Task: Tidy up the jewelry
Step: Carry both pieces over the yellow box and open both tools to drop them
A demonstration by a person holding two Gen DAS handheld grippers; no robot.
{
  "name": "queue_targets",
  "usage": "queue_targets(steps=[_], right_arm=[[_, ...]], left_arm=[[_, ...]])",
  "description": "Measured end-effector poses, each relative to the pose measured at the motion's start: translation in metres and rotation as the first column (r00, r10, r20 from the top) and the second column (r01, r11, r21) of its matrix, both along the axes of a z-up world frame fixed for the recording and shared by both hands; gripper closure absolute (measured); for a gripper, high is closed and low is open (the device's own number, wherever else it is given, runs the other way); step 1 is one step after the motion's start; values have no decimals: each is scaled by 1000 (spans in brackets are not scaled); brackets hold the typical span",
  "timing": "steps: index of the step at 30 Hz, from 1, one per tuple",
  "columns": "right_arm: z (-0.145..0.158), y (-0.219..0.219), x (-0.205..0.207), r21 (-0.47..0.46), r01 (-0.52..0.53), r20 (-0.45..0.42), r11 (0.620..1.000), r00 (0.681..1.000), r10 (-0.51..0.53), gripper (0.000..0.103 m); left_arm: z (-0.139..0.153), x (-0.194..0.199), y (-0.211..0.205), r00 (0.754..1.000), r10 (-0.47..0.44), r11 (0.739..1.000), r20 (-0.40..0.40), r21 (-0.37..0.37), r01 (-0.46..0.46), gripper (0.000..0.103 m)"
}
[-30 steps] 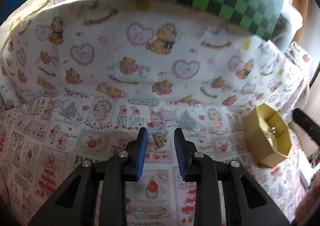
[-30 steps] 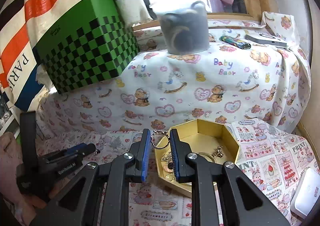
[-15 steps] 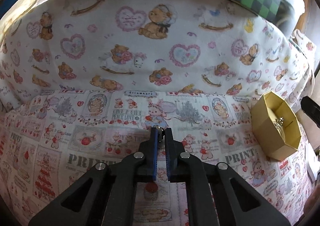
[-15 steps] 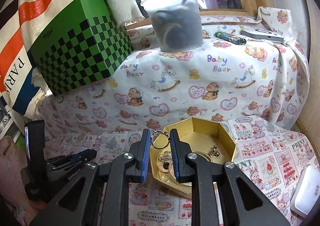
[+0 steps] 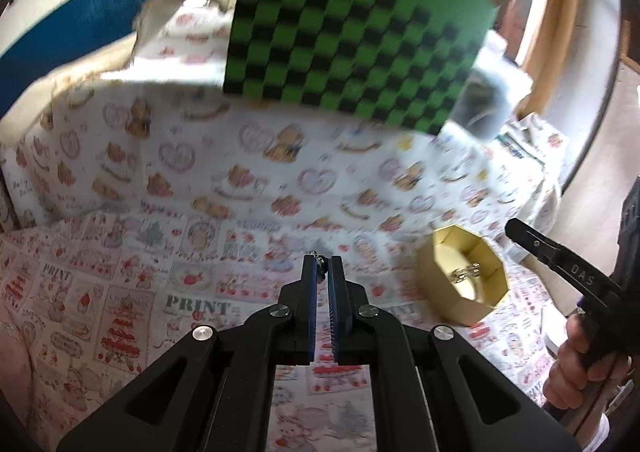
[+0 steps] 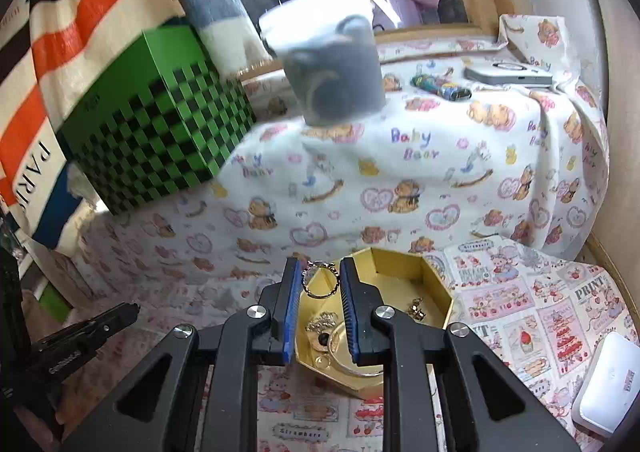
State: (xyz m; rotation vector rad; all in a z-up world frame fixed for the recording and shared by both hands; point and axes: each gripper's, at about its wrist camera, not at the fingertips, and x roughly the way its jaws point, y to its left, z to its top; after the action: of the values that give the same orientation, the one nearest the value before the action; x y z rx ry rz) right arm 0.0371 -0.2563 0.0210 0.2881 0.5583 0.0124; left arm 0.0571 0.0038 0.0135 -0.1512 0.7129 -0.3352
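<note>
My left gripper (image 5: 321,263) is shut on a small metal charm (image 5: 320,261) that pokes out between its tips, lifted above the printed cloth. The gold octagonal box (image 5: 464,284) sits to its right with jewelry inside. In the right wrist view, my right gripper (image 6: 320,278) is shut on a thin ring (image 6: 319,284) and holds it over the left part of the gold box (image 6: 400,276). Inside the box lie a bangle (image 6: 352,352), a chain (image 6: 322,322) and a small gold piece (image 6: 416,308).
A green-and-black checkered box (image 5: 352,39) stands on the raised ledge behind. A grey cup (image 6: 332,67), a lighter (image 6: 440,85) and a flat device (image 6: 508,73) sit on the ledge. A white device (image 6: 604,384) lies at the right. The left gripper shows in the right wrist view (image 6: 80,336).
My left gripper closed on the small charm and lifted it off the cloth, tilting upward. My right gripper kept its hold on the ring over the gold box.
</note>
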Motion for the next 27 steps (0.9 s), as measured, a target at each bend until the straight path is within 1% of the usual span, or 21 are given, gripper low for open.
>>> queue_targets(steps=[3,8,10,11,13,16,18,20,23,27], right_arm=[[6,-4,-9,-21,1,24,1000,1000,0,82],[5,-15,-16,-76,11,23,997,1000,-9,82],[5,-21,-19,-62,11,24,998,1000,-9,82],[5,-24,-20,-48,9,25,999,1000,-7,82],[6,-27,-20,-30,-1,30,1000,1000,1,82],[5,-30,-20,-4,-20,21,1000,1000,20,82],[2,-33,-18,19,-29,7,999,1000,28,82],[-3,-36,-15,43,-46,-17,998,999,46,82],[-12,-37,-6,62,-111,-68,992,991,115,82],[-28,-45,4,96,-104,-136,990,984,117,82]], left_arm=[[11,-10,-5,999,-5,1000,48,17,5,99],[21,-22,-19,994,-47,999,104,20,45,98],[28,-27,-22,989,-73,997,127,13,72,99],[32,-29,-28,986,-92,996,139,18,91,99],[39,-28,-40,984,-102,995,148,32,98,99],[45,-20,-67,978,-166,986,124,54,161,98],[42,-15,-85,977,-189,981,104,76,181,98],[36,-9,-102,971,-230,971,69,80,224,98],[24,1,-120,966,-259,965,9,53,258,98],[5,8,-138,962,-272,960,-34,63,274,98]])
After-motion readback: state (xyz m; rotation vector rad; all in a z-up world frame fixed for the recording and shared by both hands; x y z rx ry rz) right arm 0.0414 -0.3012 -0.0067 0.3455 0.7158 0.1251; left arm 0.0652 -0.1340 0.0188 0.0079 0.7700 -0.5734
